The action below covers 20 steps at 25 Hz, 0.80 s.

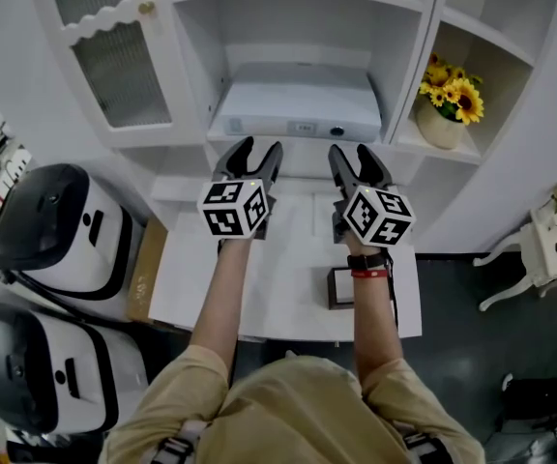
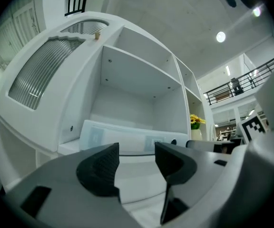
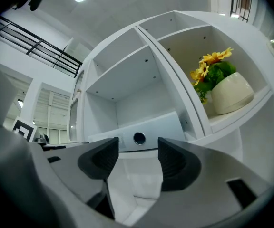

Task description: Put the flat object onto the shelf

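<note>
The flat white rectangular box [image 1: 296, 104] lies in the central compartment of the white shelf unit [image 1: 401, 46], at upper middle of the frame. Just below it, the left gripper [image 1: 259, 151] and right gripper [image 1: 352, 153] hover with jaws apart, holding nothing.

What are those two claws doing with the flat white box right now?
Left gripper, right gripper: open, empty. Flat white box lying on the middle shelf, not gripped. Sunflower pot in next compartment, not in the way.

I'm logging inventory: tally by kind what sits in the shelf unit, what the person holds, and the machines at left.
Flat white box: 1
Potted sunflowers: 1
Grippers: 2
Black-and-white machines: 2
Total: 6
</note>
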Available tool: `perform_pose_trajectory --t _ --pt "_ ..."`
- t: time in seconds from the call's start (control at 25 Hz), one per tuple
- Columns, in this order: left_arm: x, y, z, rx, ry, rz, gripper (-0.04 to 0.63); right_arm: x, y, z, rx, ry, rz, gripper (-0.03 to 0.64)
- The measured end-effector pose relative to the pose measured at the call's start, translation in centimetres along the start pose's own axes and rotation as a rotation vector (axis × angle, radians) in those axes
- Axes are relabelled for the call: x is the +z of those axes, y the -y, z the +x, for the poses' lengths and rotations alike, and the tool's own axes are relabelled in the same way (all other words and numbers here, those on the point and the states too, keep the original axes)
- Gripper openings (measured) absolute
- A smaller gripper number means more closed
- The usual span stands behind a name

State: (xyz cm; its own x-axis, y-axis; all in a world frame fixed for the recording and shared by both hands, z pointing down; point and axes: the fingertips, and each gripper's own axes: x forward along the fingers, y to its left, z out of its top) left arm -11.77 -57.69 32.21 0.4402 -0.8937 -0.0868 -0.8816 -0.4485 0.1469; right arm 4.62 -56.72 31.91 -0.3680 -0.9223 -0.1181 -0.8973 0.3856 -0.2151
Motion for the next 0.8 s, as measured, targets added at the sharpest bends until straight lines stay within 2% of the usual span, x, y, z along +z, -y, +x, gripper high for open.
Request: perform_pose_trajectory --t 0.2,0.4,0.6,0.8 --pt "-1.3 1.6 -2.7 -0.001 -0.026 0.06 0.244 -1.0 -0.9 -2.9 -0.001 -0.014 -0.008 0.261" --pt "-2.3 3.1 -6.1 0.006 -0.009 0.108 0.217 -2.1 -1.6 -6.3 -0.015 -0.03 -0.019 0.247" --pt "-3.8 4.1 -9.1 0.008 -0.025 0.101 0.193 -3.3 -2.4 -9.4 -0.031 -0.049 -0.034 0.233" --pt "-5.2 4.7 -12.3 0.007 -0.04 0.088 0.172 -4.6 -3.8 -12.1 -0.027 -0.06 -0.044 0.192"
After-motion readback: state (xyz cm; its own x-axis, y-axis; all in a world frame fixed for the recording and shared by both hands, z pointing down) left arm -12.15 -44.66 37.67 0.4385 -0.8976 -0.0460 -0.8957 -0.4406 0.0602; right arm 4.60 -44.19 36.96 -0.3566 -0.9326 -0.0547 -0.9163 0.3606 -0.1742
